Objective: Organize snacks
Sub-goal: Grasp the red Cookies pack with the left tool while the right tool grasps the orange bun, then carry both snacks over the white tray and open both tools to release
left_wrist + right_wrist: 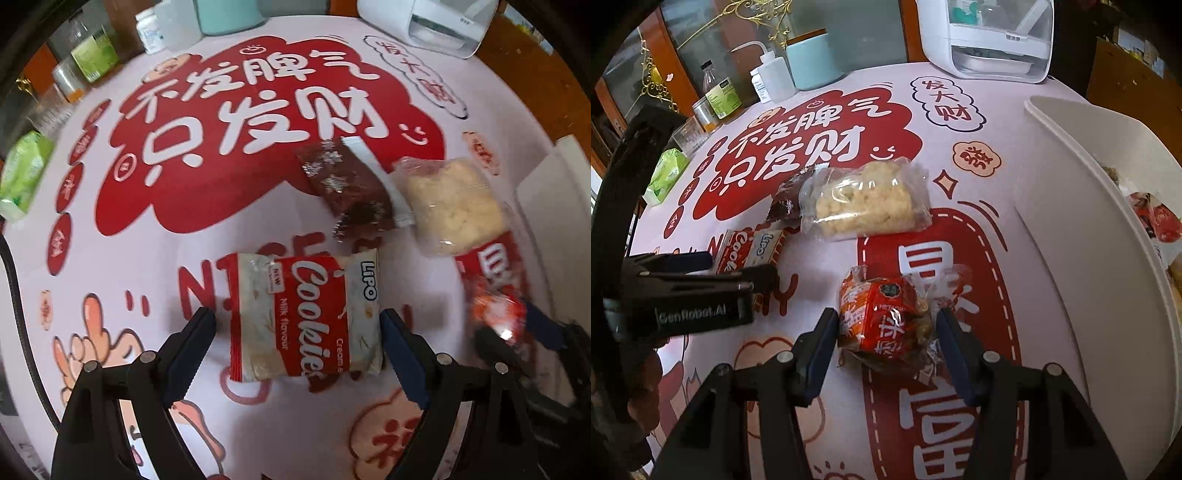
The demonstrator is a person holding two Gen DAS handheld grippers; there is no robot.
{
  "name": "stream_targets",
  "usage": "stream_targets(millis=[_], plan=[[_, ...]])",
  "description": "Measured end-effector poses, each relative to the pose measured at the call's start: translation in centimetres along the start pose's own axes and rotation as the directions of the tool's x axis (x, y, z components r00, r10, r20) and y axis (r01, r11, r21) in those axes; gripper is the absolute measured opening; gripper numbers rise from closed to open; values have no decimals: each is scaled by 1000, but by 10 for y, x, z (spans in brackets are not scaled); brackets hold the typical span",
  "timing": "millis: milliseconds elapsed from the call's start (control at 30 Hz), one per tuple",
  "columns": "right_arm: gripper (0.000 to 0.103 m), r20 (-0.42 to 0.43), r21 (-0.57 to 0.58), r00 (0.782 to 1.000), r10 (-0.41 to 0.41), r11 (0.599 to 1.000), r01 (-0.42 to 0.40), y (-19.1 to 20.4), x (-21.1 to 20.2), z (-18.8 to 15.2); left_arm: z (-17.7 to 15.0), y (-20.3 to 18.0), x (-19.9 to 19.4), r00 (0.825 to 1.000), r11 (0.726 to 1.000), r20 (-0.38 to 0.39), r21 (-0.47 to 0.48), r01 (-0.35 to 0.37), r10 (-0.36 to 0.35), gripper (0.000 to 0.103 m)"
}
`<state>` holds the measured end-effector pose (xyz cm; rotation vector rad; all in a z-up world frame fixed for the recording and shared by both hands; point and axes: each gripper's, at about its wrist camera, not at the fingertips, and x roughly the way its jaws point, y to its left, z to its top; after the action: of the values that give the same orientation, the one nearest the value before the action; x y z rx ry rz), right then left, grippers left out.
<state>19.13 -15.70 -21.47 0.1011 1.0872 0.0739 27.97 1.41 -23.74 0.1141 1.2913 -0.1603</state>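
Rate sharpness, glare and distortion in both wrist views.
Left wrist: heavy fisheye bending, motion blur on the brown packet, glare blowing out the red packet. Right wrist: sharper, red packet print readable, same bending, dark corners.

Orange snack packet (496,314) at right of left wrist view smeared to glare, print unreadable. Brown packet (786,201) in right wrist view mostly hidden behind clear bag of pale puffs (864,201). Cookie packet (750,251) partly covered by left gripper (738,269). White bin (1082,229) cut by right edge, contents only glimpsed. Bottle labels at table's far edge too small to read.
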Motion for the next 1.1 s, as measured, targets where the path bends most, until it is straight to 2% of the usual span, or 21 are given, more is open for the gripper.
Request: stream_targets(millis=[100, 167, 267, 400, 533, 767, 933, 1100], plan=[[55, 0, -2, 1000, 3, 1000, -3, -1, -3, -4, 3, -4, 0, 1000, 1000, 11, -17, -2, 2, 85], [55, -2, 0, 1000, 8, 1000, -8, -2, -4, -7, 1, -5, -5, 999, 1000, 36, -12, 0, 0, 64], [54, 0, 13, 1000, 19, 1000, -19, -4, -8, -12, -2, -7, -12, 999, 1000, 48, -25, -7, 8, 51], [53, 2, 25, 1000, 24, 999, -24, -7, -15, -22, -13, -2, -19, 999, 999, 33, -35, 11, -10, 50], [53, 12, 45, 999, 30, 999, -30, -10, -28, -32, -32, -10, -33, 999, 1000, 37, -1, 19, -19, 50], [53, 118, 52, 993, 25, 998, -31, -16, -80, -43, -60, -46, -92, 991, 992, 130, 125, 4, -20, 50], [53, 229, 107, 973, 16, 993, -41, -39, -134, -44, -60, -73, -142, 975, 987, 213, 160, 36, -70, 50], [53, 356, 162, 934, -30, 986, -30, -69, -190, -41, -47, -104, -188, 947, 977, 295, 201, 69, -127, 50]])
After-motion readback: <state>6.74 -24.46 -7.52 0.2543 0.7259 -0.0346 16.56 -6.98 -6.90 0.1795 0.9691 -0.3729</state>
